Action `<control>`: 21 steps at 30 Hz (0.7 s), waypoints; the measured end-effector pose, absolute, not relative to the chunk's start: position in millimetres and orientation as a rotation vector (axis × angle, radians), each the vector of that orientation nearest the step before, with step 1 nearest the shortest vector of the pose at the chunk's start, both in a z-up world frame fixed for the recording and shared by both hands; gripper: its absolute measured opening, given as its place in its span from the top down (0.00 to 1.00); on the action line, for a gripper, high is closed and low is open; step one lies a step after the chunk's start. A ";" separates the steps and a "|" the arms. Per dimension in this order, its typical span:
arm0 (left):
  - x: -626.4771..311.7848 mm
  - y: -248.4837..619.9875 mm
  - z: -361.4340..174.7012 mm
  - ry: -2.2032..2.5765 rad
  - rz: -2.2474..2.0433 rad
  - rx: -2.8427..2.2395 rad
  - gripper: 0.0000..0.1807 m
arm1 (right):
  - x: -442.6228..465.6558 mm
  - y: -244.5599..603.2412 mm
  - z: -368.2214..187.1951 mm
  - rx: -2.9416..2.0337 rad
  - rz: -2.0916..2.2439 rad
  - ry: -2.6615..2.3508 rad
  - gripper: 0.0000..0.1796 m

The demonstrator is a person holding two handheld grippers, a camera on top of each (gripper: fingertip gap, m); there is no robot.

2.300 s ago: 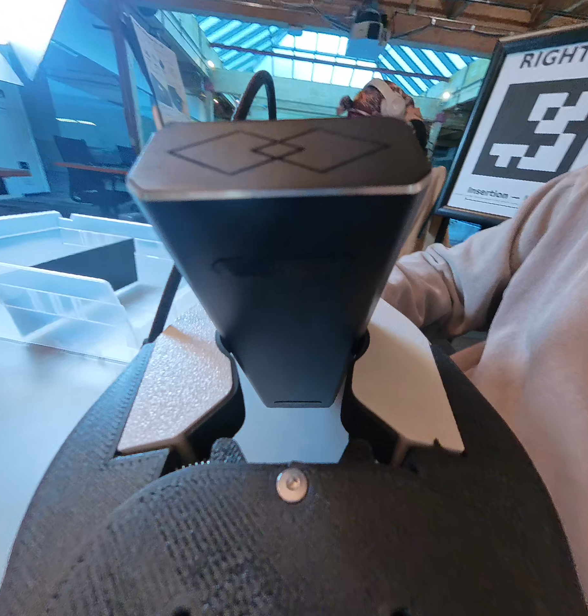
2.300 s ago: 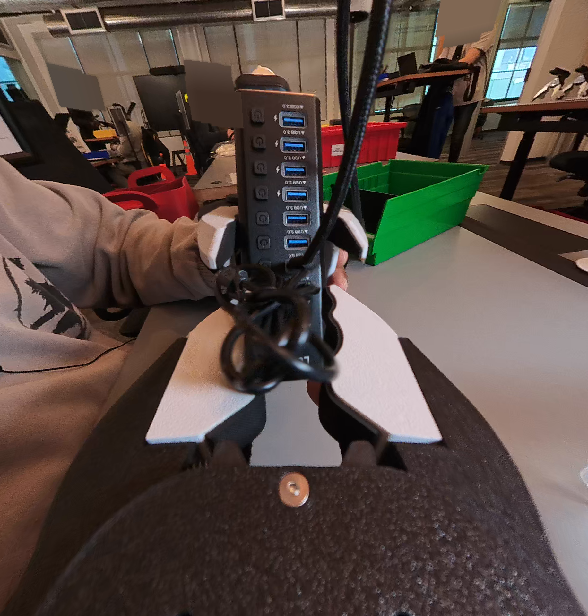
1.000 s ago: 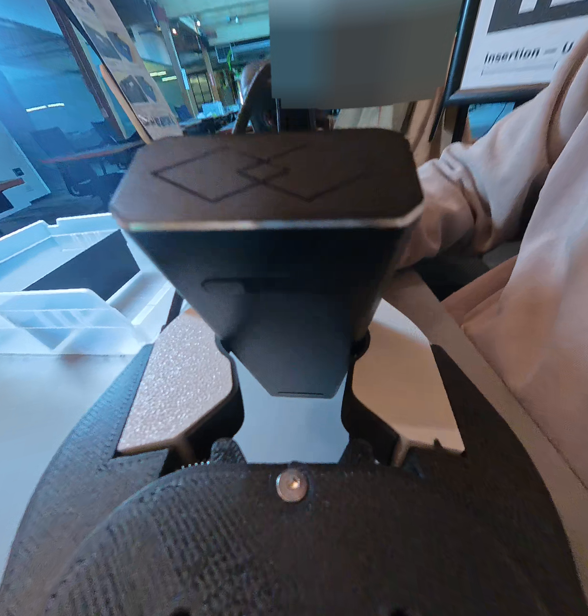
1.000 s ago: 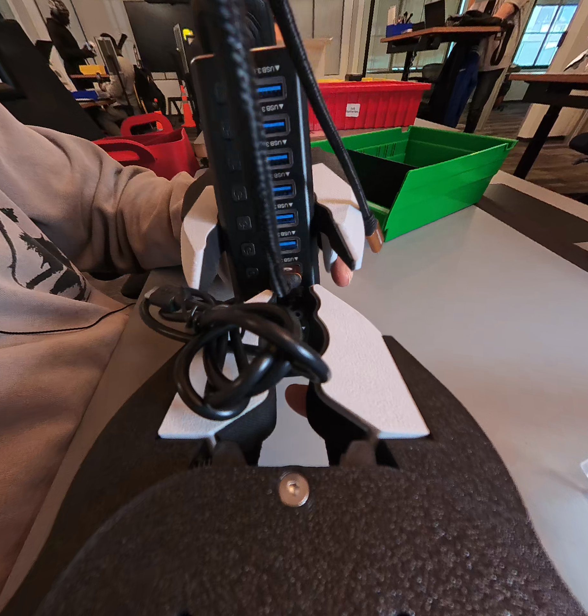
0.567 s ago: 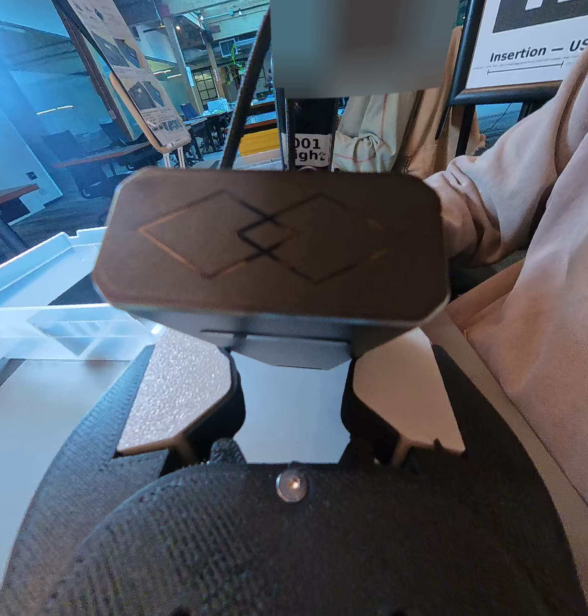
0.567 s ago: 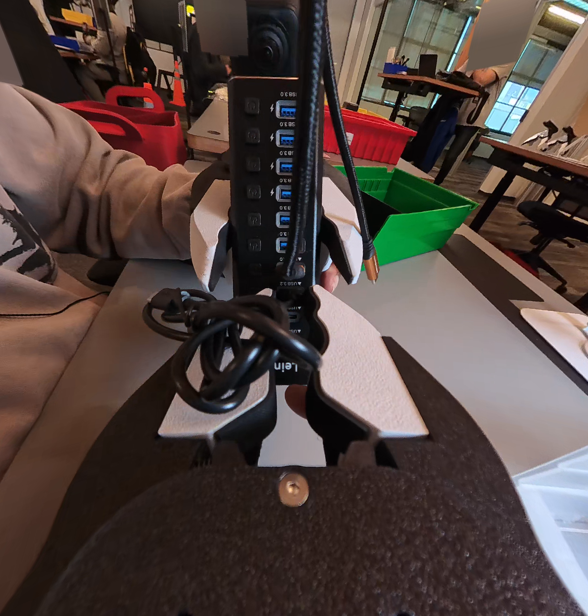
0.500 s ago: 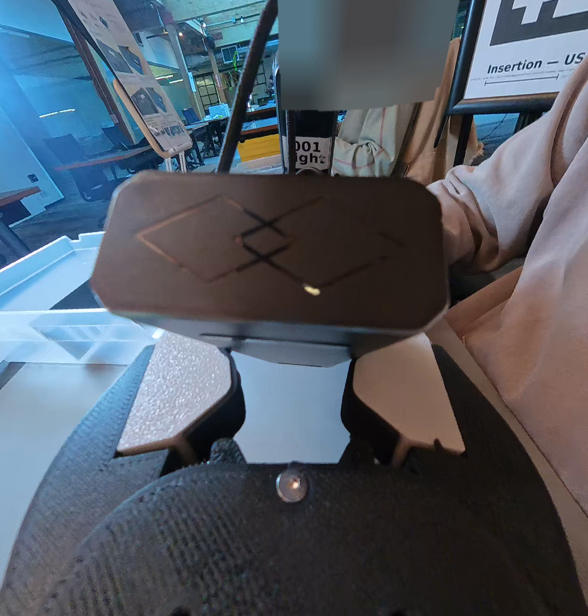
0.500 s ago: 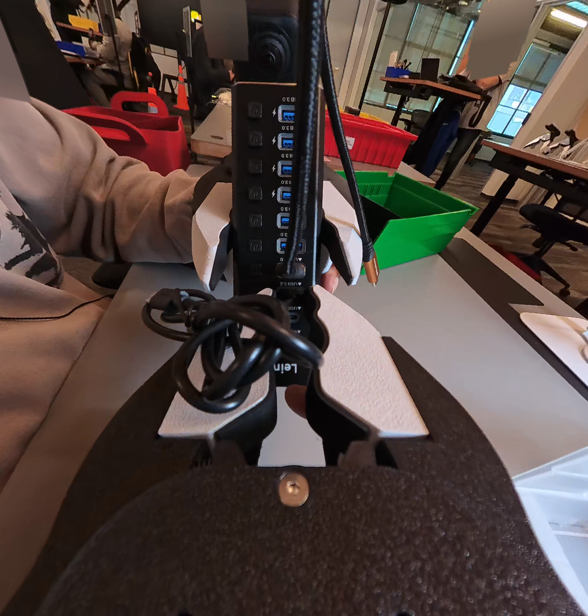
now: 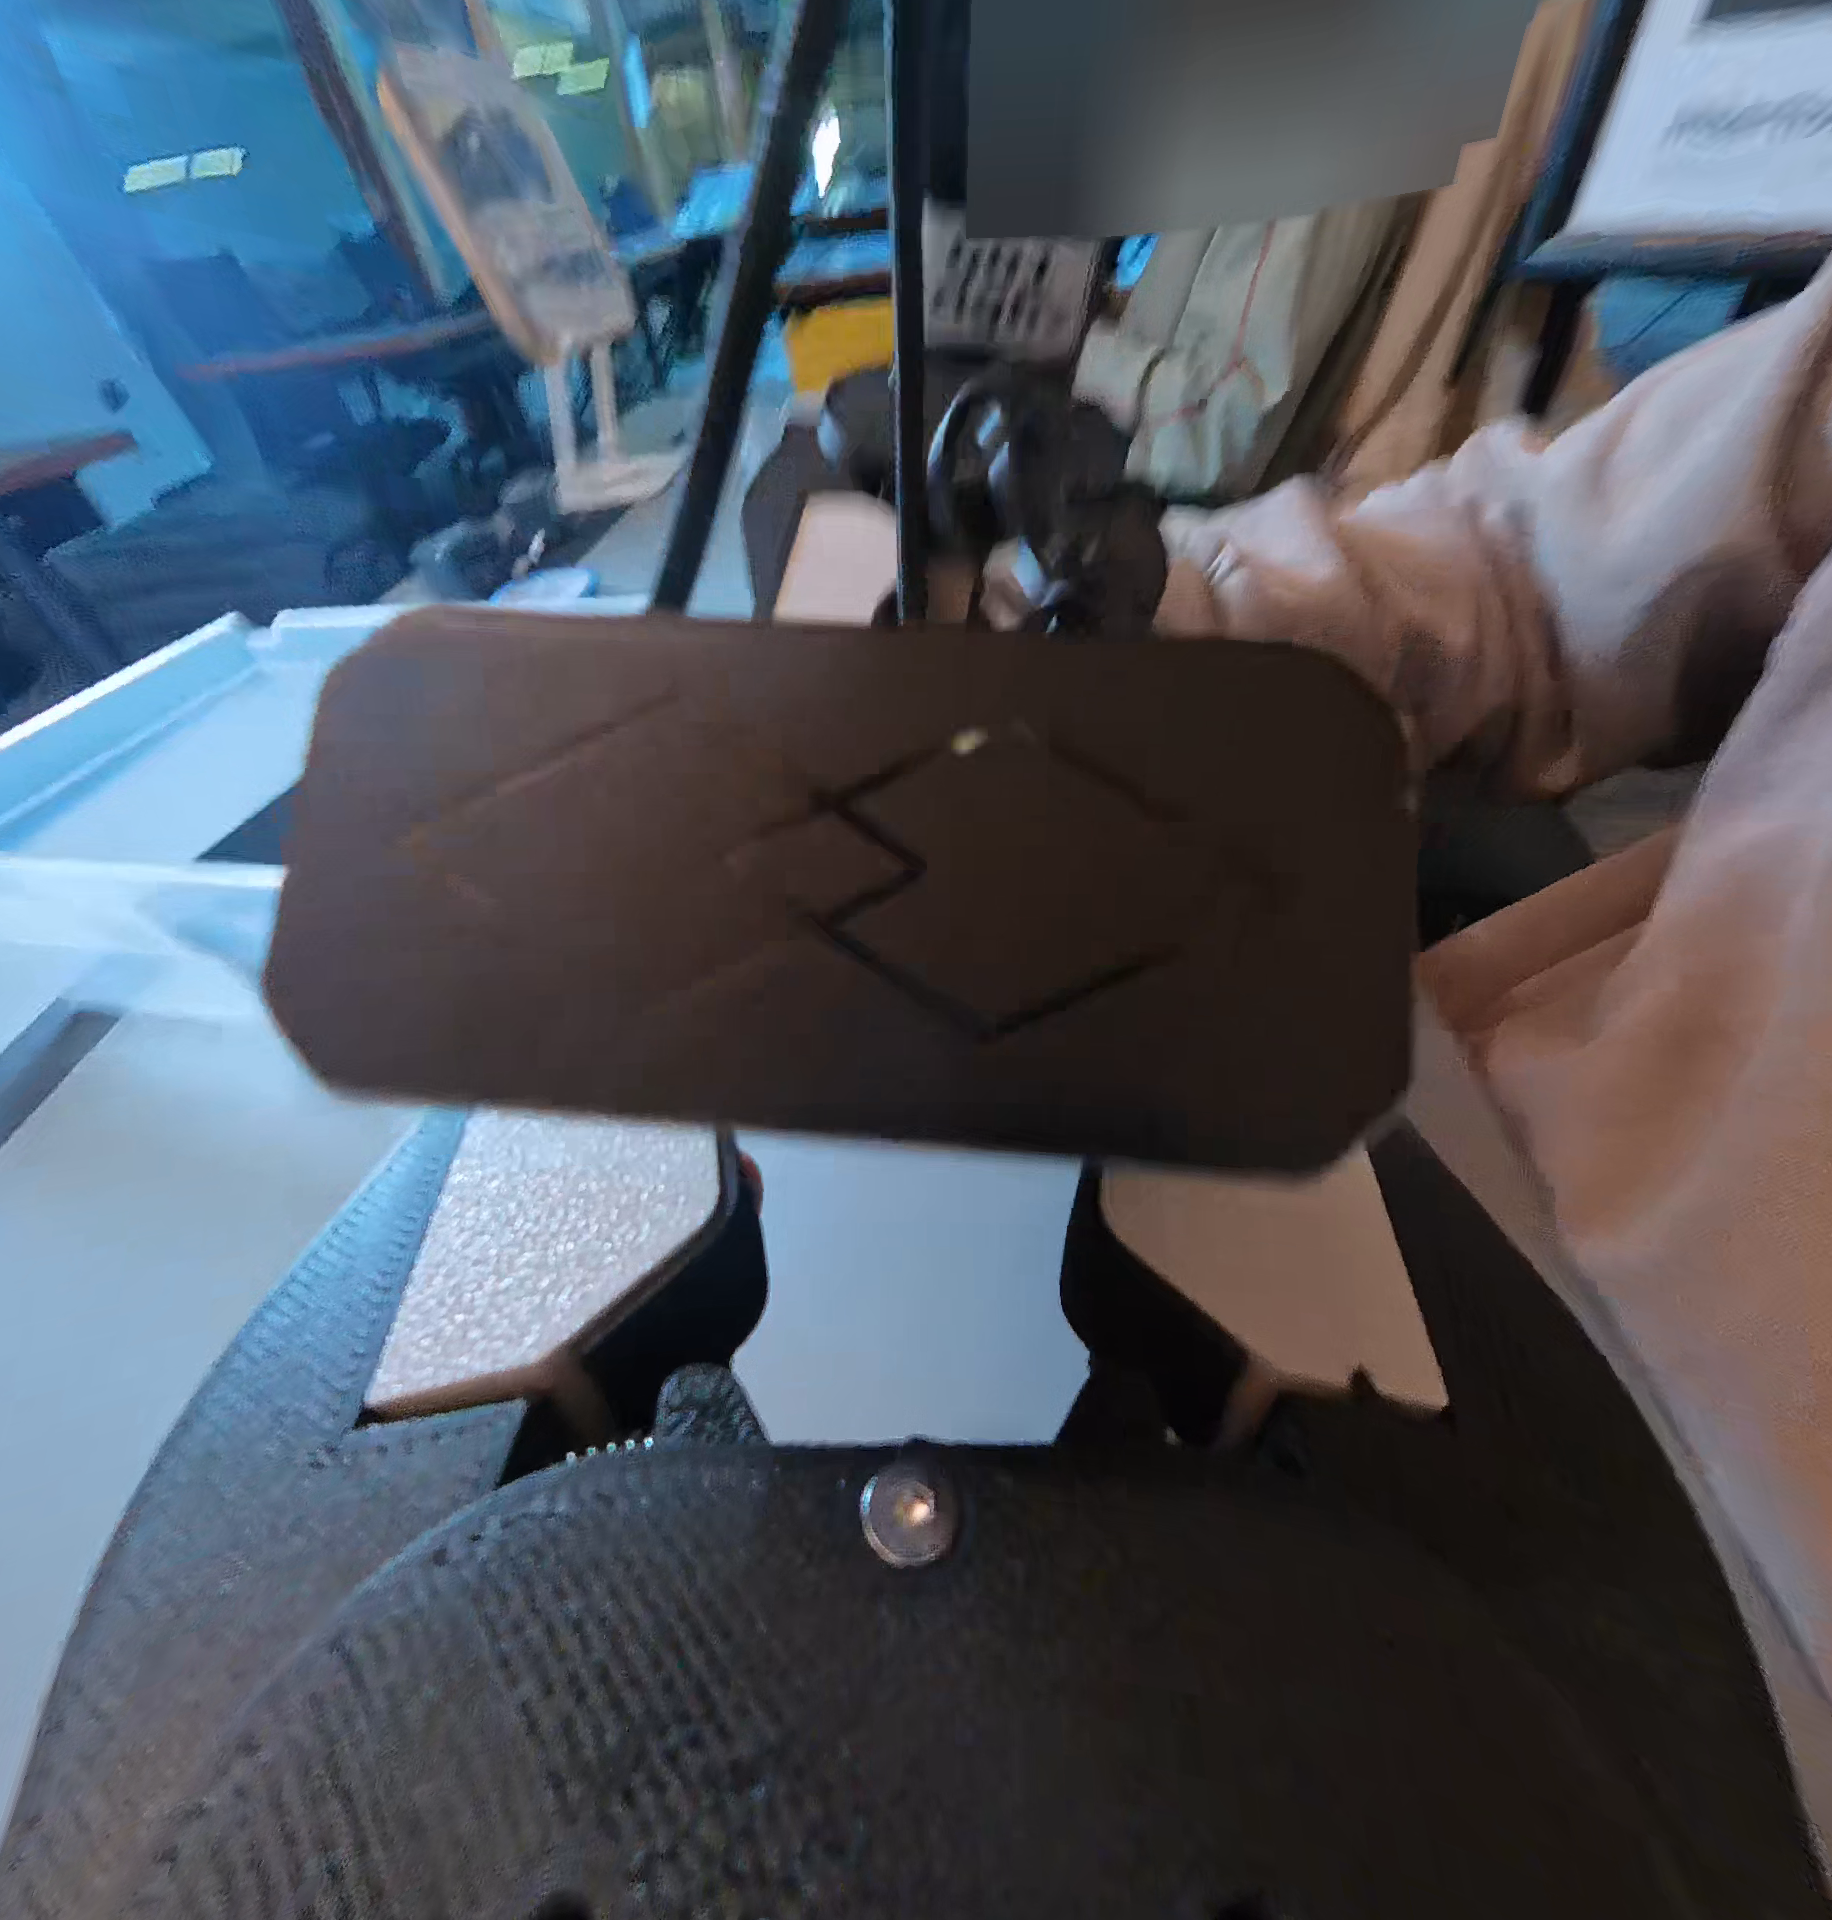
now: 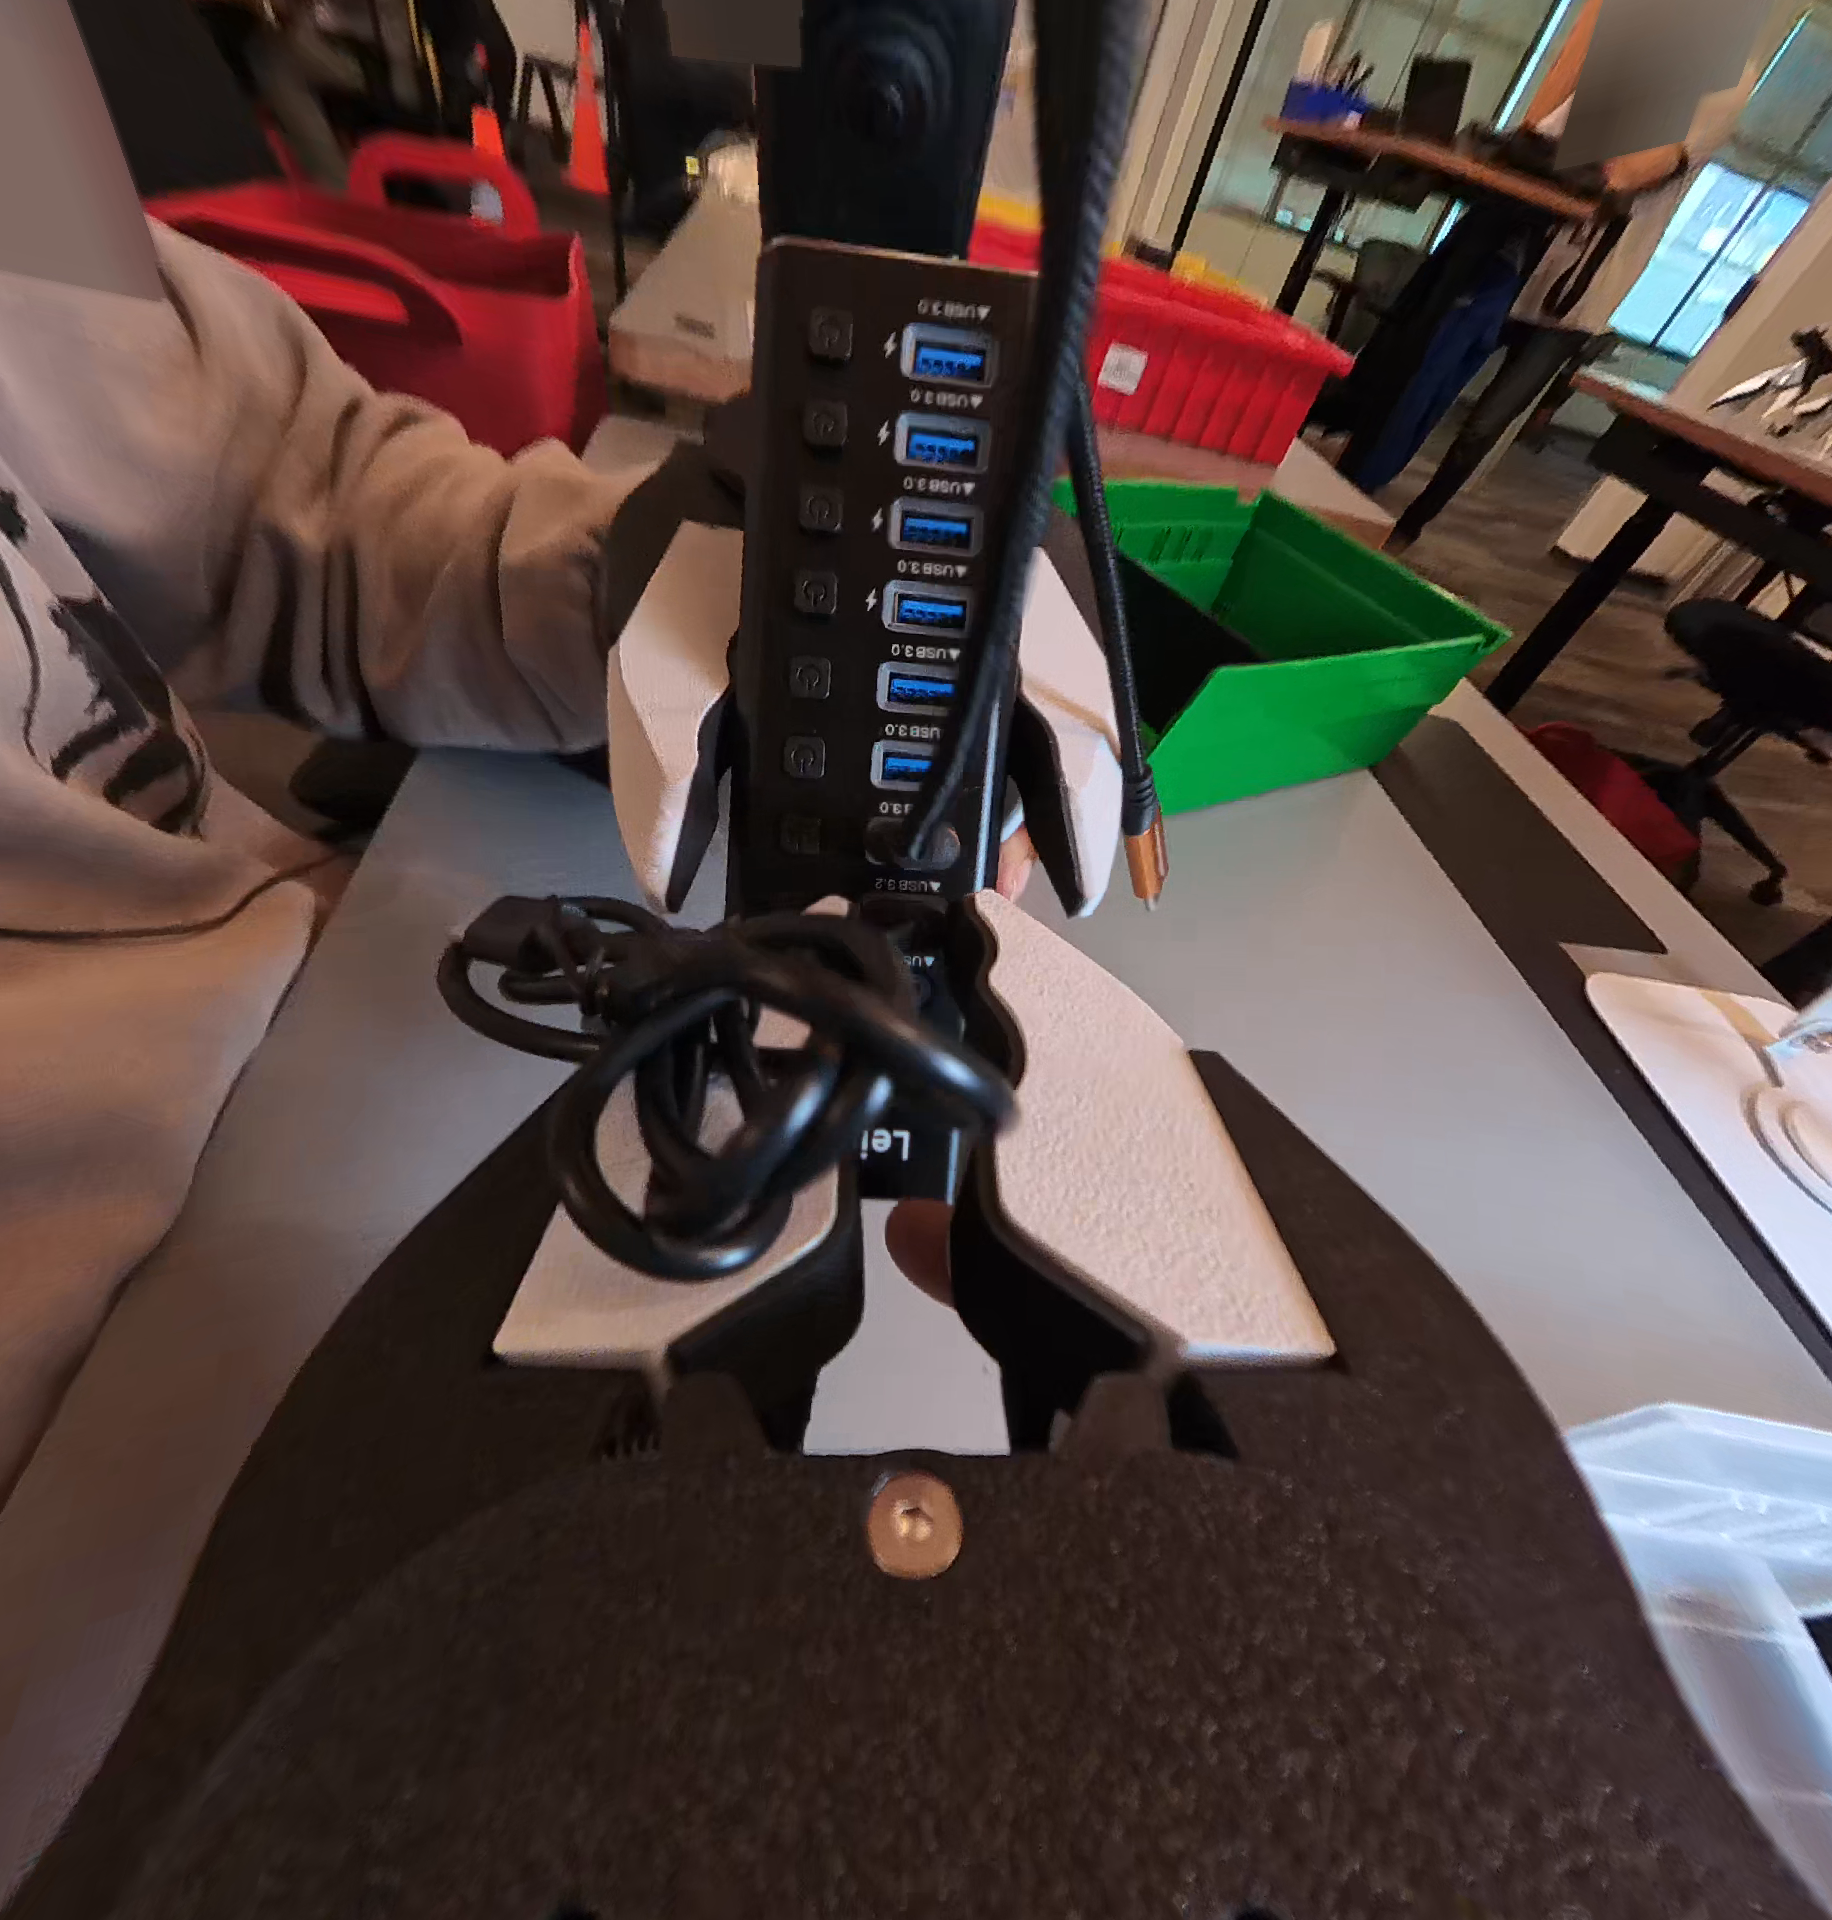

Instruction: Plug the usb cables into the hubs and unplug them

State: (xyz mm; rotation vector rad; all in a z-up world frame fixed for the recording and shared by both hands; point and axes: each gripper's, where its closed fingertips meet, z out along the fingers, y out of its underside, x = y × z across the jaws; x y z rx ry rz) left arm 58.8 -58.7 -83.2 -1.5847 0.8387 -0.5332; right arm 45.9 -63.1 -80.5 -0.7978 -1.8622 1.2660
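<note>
Both grippers clamped the long black multi-port USB hub [image 10: 870, 582] upright above the grey table [image 10: 1307, 987]: the right gripper [image 10: 907, 1049] at its near end, the left gripper [image 9: 907, 1153] further along. A braided black cable [image 10: 1073, 312] was plugged into a lower port, beside the tangled black cord [image 10: 725, 1081].

**Black shells, white fingers, beige sleeves**

Left tool [image 9: 907, 1226]: a black, ridged printed shell with one silver screw [image 9: 909, 1509], carrying pale, grainy, angular fingers [image 9: 559, 1257]. Right tool [image 10: 907, 1205]: the same dark speckled body, brass-toned screw [image 10: 913, 1527], white textured fingers [image 10: 1120, 1174]. The person wears a beige sweatshirt [image 10: 268, 540] with a black print.
</note>
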 end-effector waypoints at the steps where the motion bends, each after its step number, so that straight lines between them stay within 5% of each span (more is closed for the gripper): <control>1: 48.8 -55.3 -93.1 0.837 -0.464 -1.646 0.61 | 46.2 -58.0 -77.2 -0.802 1.252 -1.851 0.92; 12: -0.8 -41.3 -102.3 0.643 -0.425 -1.650 0.60 | 56.4 101.4 -31.0 -1.163 0.636 -1.643 0.91; 17: -12.1 -41.4 -106.6 0.548 -0.483 -1.643 0.60 | 79.3 213.2 -105.7 -1.501 -0.275 -1.870 0.91; 21: -11.7 -43.0 -101.1 0.496 -0.566 -1.602 0.60 | 79.7 233.0 -144.8 -1.694 -0.289 -1.954 0.85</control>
